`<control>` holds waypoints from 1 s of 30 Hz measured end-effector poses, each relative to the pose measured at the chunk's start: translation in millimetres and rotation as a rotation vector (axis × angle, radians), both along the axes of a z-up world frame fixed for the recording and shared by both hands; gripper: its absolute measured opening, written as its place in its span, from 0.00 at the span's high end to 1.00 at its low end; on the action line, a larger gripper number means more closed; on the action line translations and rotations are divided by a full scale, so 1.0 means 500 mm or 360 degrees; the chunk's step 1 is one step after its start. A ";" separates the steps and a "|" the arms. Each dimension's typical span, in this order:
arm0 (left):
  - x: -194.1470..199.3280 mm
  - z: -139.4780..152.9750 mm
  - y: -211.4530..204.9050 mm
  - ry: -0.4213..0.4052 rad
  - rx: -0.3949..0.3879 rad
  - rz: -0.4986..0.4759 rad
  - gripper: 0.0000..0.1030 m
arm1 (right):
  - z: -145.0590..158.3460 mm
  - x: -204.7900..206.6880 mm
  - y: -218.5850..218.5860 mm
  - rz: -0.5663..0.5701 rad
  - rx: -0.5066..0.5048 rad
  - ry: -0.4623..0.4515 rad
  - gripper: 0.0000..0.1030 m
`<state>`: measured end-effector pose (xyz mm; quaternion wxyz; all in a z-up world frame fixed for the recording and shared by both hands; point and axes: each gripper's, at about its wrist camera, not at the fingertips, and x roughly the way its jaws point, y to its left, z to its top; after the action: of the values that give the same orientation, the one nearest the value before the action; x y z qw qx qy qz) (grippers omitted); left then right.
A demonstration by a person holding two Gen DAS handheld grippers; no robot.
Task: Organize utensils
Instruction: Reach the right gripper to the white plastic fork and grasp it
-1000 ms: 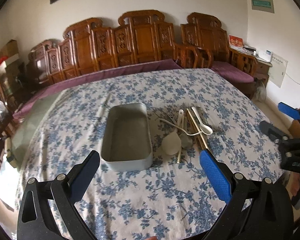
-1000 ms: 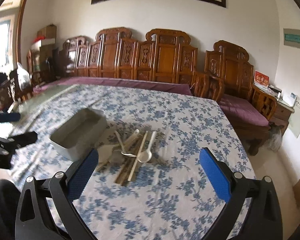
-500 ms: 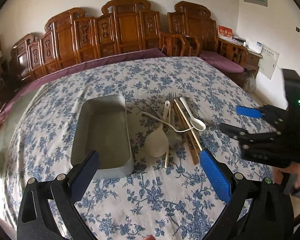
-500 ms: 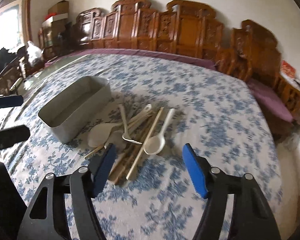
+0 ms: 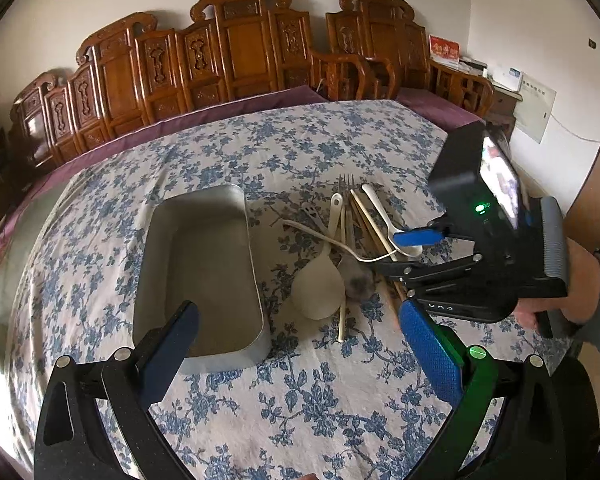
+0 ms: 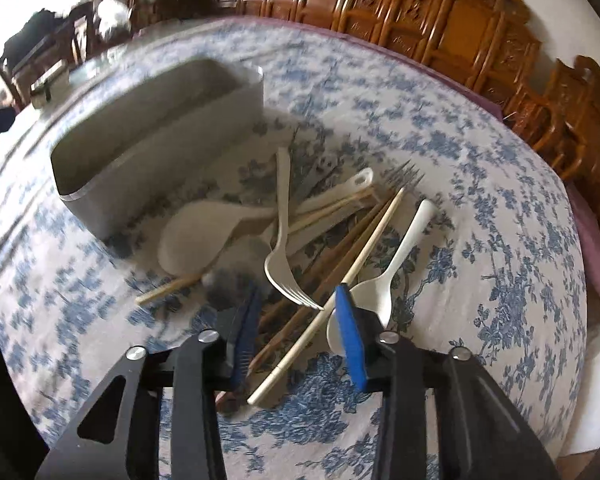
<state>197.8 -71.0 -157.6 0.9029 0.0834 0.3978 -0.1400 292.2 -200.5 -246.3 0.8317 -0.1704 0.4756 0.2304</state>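
Observation:
A pile of utensils lies on the flowered cloth to the right of an empty grey metal tin. The pile holds a white fork, a white spoon, a cream rice paddle, brown chopsticks and a cream chopstick. My right gripper is low over the near end of the pile. Its jaws are closing with the chopsticks and the fork's tines between them, and the pads are clear of both. My left gripper hovers open over the cloth by the tin's near end, holding nothing.
The tin stands left of the pile, close to the paddle. Carved wooden chairs and purple cushions line the table's far side. The table edge drops off on the right. A person's hand holds the right gripper.
My right gripper has come down and forward onto the utensil pile, and its jaws have narrowed a lot. My left gripper has moved lower and closer to the tin.

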 end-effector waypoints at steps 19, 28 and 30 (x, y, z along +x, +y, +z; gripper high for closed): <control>0.019 -0.039 -0.054 0.0049 0.0031 -0.0041 0.06 | 0.074 -0.051 -0.075 0.0081 0.0249 -0.0088 0.98; 0.041 -0.079 -0.130 0.0152 0.0042 -0.0157 0.32 | 0.088 -0.102 -0.154 0.0054 0.0198 -0.0135 0.98; 0.041 -0.096 -0.139 0.0204 0.0018 -0.0166 0.41 | 0.082 -0.112 -0.168 0.0047 0.0187 -0.0136 0.98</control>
<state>218.6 -140.5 -205.4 0.8666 0.0999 0.4507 -0.1895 236.5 -284.3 -205.3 0.8563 -0.1379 0.4227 0.2628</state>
